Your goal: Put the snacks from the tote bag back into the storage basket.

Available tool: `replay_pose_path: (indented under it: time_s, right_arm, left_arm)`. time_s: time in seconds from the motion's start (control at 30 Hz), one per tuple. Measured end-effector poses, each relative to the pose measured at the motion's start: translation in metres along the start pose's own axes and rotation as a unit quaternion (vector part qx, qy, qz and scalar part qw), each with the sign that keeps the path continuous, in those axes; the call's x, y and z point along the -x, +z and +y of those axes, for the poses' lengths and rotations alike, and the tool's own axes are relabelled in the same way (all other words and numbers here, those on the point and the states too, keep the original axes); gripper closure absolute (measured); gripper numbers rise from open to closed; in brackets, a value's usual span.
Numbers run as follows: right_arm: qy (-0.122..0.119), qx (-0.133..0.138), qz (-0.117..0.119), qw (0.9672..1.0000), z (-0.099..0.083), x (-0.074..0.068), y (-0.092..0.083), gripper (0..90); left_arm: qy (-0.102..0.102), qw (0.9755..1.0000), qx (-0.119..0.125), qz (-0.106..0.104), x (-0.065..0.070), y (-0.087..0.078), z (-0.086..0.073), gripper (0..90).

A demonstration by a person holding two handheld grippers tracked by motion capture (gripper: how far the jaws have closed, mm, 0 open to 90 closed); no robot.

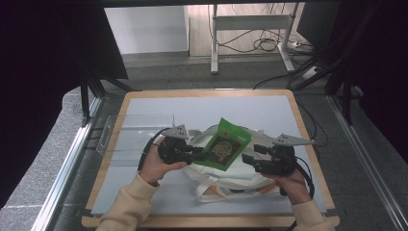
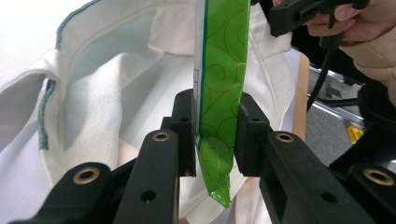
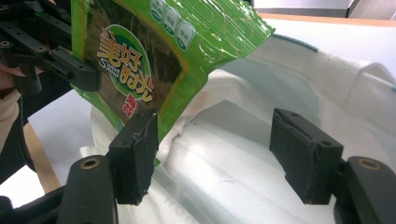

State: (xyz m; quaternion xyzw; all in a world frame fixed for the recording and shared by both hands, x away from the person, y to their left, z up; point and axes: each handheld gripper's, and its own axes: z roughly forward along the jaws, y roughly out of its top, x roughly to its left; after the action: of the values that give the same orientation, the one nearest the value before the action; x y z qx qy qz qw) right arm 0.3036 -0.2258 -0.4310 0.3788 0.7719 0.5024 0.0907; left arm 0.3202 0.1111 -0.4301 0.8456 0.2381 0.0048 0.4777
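Between left gripper (image 2: 217, 135) jaws: green snack packet (image 2: 219, 93).

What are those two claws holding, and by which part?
The left claw pinches the green snack packet near its lower edge; the right claw holds nothing.

We see the person's 2 forearms in cream, ribbed-cuff sleeves (image 1: 126, 206), each hand around a black gripper. The left gripper (image 1: 195, 153) and the right gripper (image 1: 249, 159) each carry a grey 3-cornered plate on top and trail a black cable. Up close, the jaws are matt black bars set with brass-ringed screw holes, ending in blocky rectangular pads (image 3: 306, 156) whose faces look scuffed, and the pad (image 3: 135, 156) opposite shows worn, chipped edges.
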Motion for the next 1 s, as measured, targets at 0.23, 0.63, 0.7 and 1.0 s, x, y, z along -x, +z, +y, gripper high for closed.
replay_pose_path:
  time_s: [0.23, 0.63, 0.7, 1.0]
  right_arm:
    - [-0.004, -0.009, 0.004, 0.9999, -0.002, -0.005, 0.004, 32.7]
    - [-0.008, -0.016, 0.01, 0.9998, -0.006, -0.01, 0.011, 32.7]
    - [-0.009, -0.018, 0.011, 0.9997, -0.006, -0.011, 0.013, 32.5]
    - [-0.007, -0.022, 0.022, 0.9995, -0.007, -0.014, 0.018, 32.4]
  left_arm:
    - [-0.01, 0.9998, 0.013, 0.005, 0.002, 0.001, -0.008, 73.5]
    - [-0.009, 0.9996, 0.026, 0.01, 0.006, -0.001, -0.009, 73.4]
    - [-0.01, 0.9995, 0.028, 0.011, 0.007, 0.0, -0.009, 73.4]
    - [-0.009, 0.9995, 0.03, 0.01, 0.009, 0.001, -0.01, 73.4]
